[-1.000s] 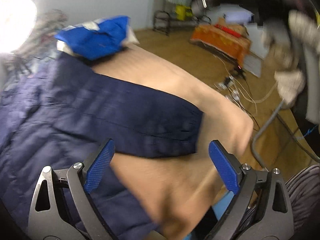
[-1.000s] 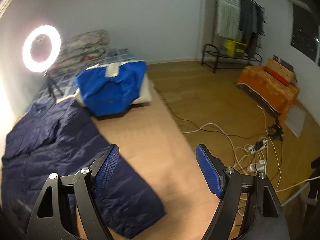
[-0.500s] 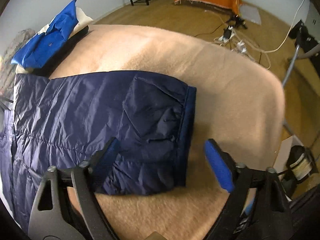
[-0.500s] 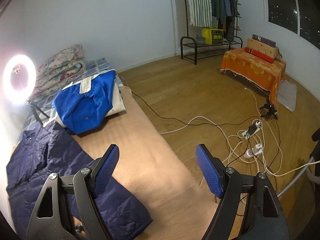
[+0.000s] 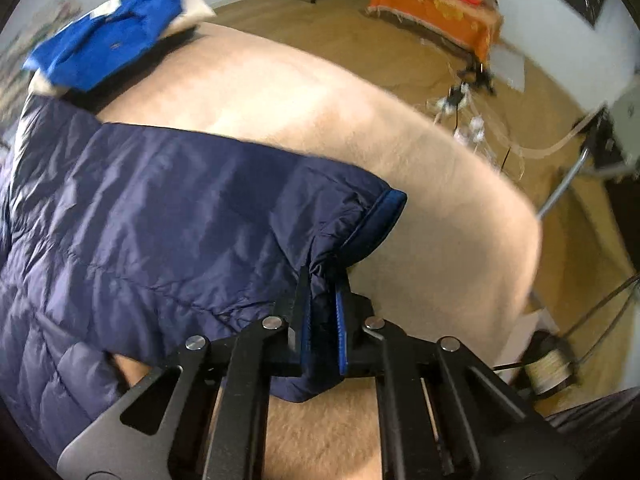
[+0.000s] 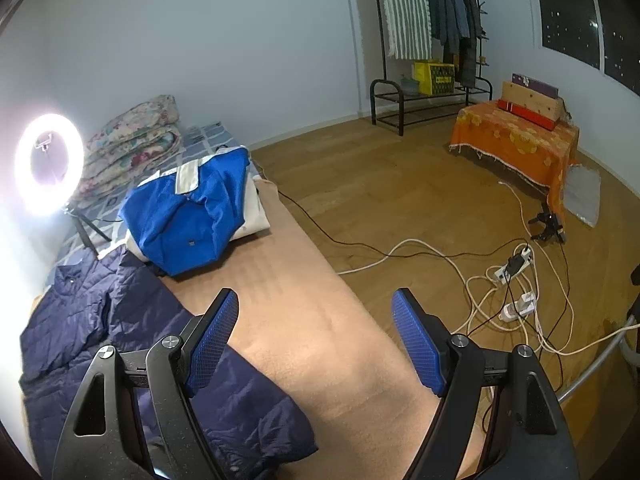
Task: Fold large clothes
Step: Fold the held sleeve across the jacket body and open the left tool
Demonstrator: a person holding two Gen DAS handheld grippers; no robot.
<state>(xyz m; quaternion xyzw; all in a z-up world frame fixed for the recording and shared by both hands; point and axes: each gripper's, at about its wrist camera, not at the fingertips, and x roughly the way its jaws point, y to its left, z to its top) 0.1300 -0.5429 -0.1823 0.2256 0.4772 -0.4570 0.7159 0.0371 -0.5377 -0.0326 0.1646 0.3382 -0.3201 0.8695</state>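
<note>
- Navy puffer jacket (image 5: 168,216): spread flat on tan blanket (image 5: 420,208).
- Left gripper (image 5: 322,320), open a second ago, now clamps the cuff-end sleeve; fold can begin.
- Right gripper (image 6: 316,344): jaws apart, empty.

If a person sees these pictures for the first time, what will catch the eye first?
First, the left hand-held gripper shut on the sleeve cuff of the navy jacket, which is spread on the beige blanket. Next, the glowing ring light at far left, and the bright blue garment heaped beyond the jacket.
</note>
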